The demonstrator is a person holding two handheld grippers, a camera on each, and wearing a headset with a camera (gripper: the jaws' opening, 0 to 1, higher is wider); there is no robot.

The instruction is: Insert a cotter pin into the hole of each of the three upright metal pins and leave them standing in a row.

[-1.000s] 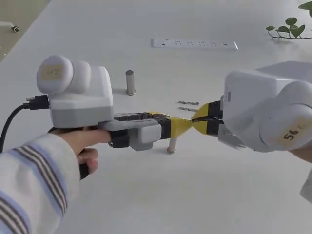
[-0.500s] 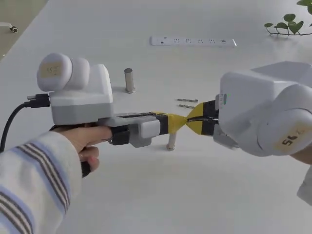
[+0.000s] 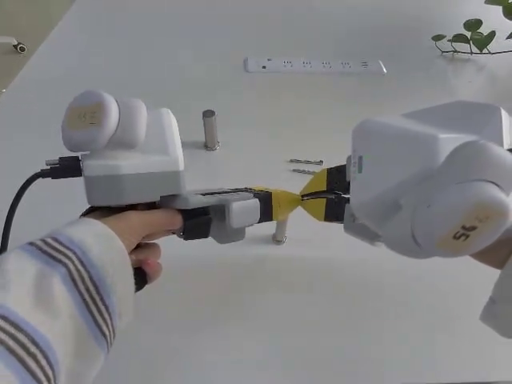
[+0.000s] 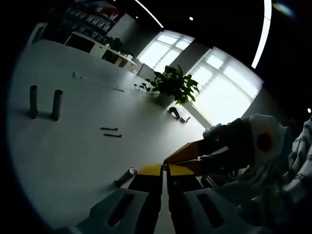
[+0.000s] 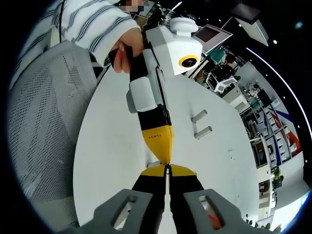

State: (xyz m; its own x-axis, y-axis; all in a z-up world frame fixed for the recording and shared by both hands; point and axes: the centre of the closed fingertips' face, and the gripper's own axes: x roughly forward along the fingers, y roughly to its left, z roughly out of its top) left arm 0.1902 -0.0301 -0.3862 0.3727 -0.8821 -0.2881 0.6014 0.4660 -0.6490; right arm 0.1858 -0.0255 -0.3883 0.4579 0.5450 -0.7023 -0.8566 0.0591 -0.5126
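Item, your left gripper (image 3: 293, 202): jaws pressed together, apparently pinching one metal pin (image 3: 279, 232) off the table for threading. Your right gripper (image 3: 310, 197): jaws closed, tip-to-tip with it; contents too small to tell. Spare cotter pins (image 3: 306, 162) lie near; an upright pin (image 3: 210, 130) stands beyond.

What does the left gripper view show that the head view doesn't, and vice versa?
Left gripper view alone: two upright pins side by side, where the head view has one, plus windows. Head view alone: the hand gripping the left gripper and its black cable. Both: two cotter pins, a third metal pin by the tips, and the right gripper meeting the left, tip to tip, jaws shut.
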